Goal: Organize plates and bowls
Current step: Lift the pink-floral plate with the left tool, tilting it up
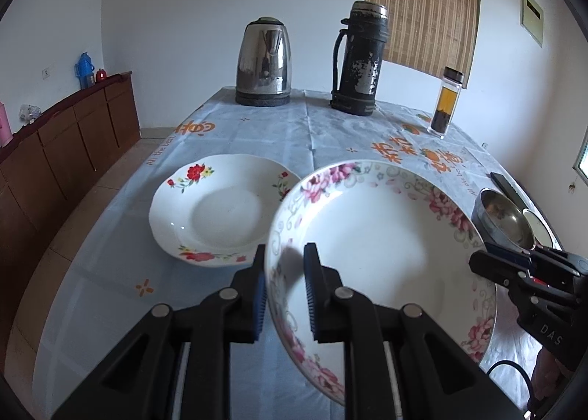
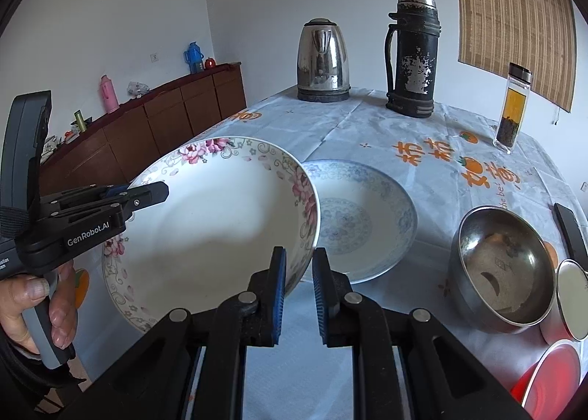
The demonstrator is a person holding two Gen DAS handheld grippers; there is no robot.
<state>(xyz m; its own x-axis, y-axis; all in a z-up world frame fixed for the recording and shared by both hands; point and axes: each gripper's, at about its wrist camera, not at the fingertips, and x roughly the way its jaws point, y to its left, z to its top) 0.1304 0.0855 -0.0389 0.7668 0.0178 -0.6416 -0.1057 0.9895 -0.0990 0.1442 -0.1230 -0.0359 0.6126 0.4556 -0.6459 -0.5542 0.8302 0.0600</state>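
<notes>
A large white bowl with pink flowers [image 1: 378, 236] hangs tilted above the table, held from two sides. My left gripper [image 1: 286, 248] is shut on its left rim, one pad inside and one outside. My right gripper [image 2: 298, 251] is shut on the opposite rim of the bowl [image 2: 205, 221]. Each gripper also shows in the other's view: the right gripper [image 1: 481, 261] at the bowl's right edge, the left gripper [image 2: 160, 192] in a person's hand. A white plate with red flowers [image 1: 217, 210] lies on the table left of the bowl. A blue-patterned plate [image 2: 364, 217] lies partly behind it.
A steel bowl [image 2: 503, 265] sits at the right beside a small steel-rimmed dish [image 2: 573, 302] and a red container [image 2: 551, 379]. A kettle [image 2: 323, 59], a black thermos [image 2: 413, 56] and a tea bottle [image 2: 512, 107] stand at the far edge. A wooden sideboard [image 2: 154, 122] lines the left wall.
</notes>
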